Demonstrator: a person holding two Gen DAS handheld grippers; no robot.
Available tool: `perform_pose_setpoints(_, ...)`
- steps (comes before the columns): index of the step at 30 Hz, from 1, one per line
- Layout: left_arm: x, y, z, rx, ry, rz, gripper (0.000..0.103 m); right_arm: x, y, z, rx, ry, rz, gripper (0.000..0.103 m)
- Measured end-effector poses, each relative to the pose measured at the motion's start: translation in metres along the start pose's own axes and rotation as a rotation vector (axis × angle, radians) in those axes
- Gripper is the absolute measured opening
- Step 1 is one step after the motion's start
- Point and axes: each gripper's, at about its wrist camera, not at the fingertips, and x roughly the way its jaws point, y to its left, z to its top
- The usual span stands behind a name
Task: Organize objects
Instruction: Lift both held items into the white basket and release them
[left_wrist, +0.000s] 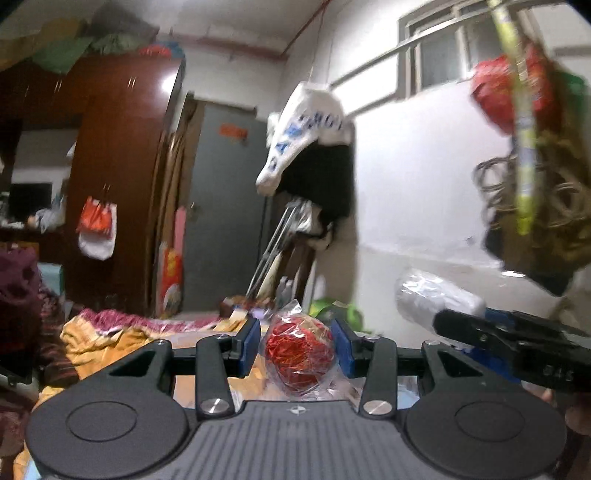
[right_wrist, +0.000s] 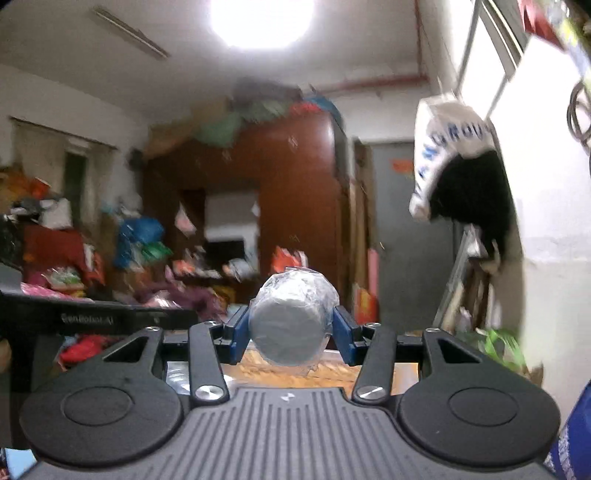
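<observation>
The left gripper (left_wrist: 299, 345) has its blue fingers (left_wrist: 248, 345) clamped on a red ball in clear wrap (left_wrist: 299, 356), lifted above the bed (left_wrist: 110, 332) — at its three o'clock, the right gripper (right_wrist: 293, 330) pinches a grey roll in plastic (right_wrist: 291, 326), the brown wardrobe (right_wrist: 295, 177) straight ahead at twelve.

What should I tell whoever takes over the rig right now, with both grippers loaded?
Left gripper: shut on the red shiny ball wrapped in clear plastic, held up off the surface, blue pads on both sides.
Right gripper: shut on the grey roll wrapped in clear plastic, flat end facing the camera; it also shows at the right of the left wrist view.
Done: both items picked up and held in the air.
Left: set each one down; no destination is identifiable in these blurred views. The orange-yellow surface lies below the right gripper.
</observation>
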Motion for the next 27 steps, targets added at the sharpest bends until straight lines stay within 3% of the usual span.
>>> perform_pose_setpoints(1, 0.013, 0.001, 0.003, 0.001, 0.029, 0.025, 0.047, 0.009, -0.005, 0.001, 0.017, 0.018, 0.012, 0.051)
perform_pose_setpoints(3, 0.038, 0.003, 0.003, 0.017, 0.089, 0.056, 0.063, 0.03, -0.013, 0.0, 0.023, 0.078, 0.027, 0.054)
perform_pose_setpoints(4, 0.046, 0.004, 0.0, 0.024, 0.111, 0.072, 0.083, 0.036, -0.013, -0.001, 0.012, 0.091, 0.016, 0.069)
perform_pose_setpoints(6, 0.057, 0.006, -0.005, 0.045, 0.13, 0.108, 0.087, 0.045, -0.011, -0.006, -0.026, 0.096, -0.046, 0.097)
perform_pose_setpoints(10, 0.046, 0.015, -0.005, 0.039, 0.116, 0.089, 0.087, 0.04, -0.01, -0.007, -0.03, 0.099, -0.039, 0.103)
perform_pose_setpoints(13, 0.031, 0.019, -0.003, 0.018, 0.099, 0.073, 0.096, 0.023, -0.011, -0.003, -0.029, 0.097, -0.025, 0.103)
perform_pose_setpoints(16, 0.019, 0.018, -0.002, 0.032, 0.102, 0.067, 0.099, 0.02, -0.011, 0.003, -0.045, 0.121, -0.083, 0.103)
perform_pose_setpoints(21, 0.008, 0.014, -0.003, 0.067, 0.117, 0.118, 0.1, 0.008, -0.007, 0.007, -0.009, 0.151, -0.195, 0.103)
perform_pose_setpoints(24, 0.005, 0.009, -0.008, 0.095, 0.122, 0.13, 0.1, -0.005, -0.009, 0.005, 0.022, 0.091, -0.191, 0.103)
perform_pose_setpoints(27, 0.004, 0.007, -0.013, 0.088, 0.155, 0.112, 0.1, 0.0, -0.011, 0.007, 0.017, 0.15, -0.184, 0.103)
